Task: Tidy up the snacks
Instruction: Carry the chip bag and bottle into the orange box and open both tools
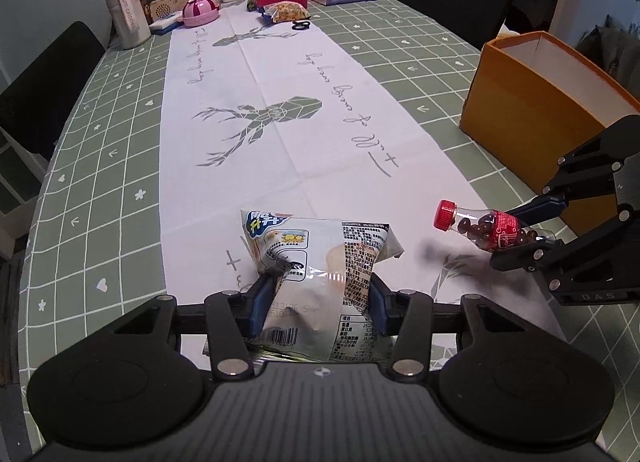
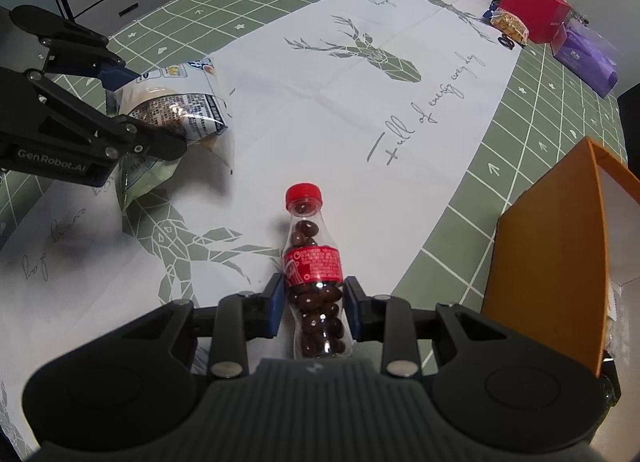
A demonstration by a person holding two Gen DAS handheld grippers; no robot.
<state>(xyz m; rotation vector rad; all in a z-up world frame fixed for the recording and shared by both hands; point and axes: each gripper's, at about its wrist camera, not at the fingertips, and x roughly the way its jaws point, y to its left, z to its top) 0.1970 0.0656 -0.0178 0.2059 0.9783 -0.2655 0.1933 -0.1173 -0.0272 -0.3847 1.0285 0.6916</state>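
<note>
White bottle, far ahead-left of left tongs: "Burn calories" on hanging tag.
Right tongs body, seen from left wrist: "DAS" embossed on black housing.
Left tongs body, seen from right wrist: "GenRobot.AI" in white.
Table runner, ahead of right tongs: cursive "Full of energy every day"; other cursive lines not legible.
Snack bag, between left tongs' fingers: barcode, printed digits partly readable "51212E S", Chinese nutrition table too small to read; blue logo characters at top.
Candy bottle, between right tongs' fingers: red label with white script, unreadable.
</note>
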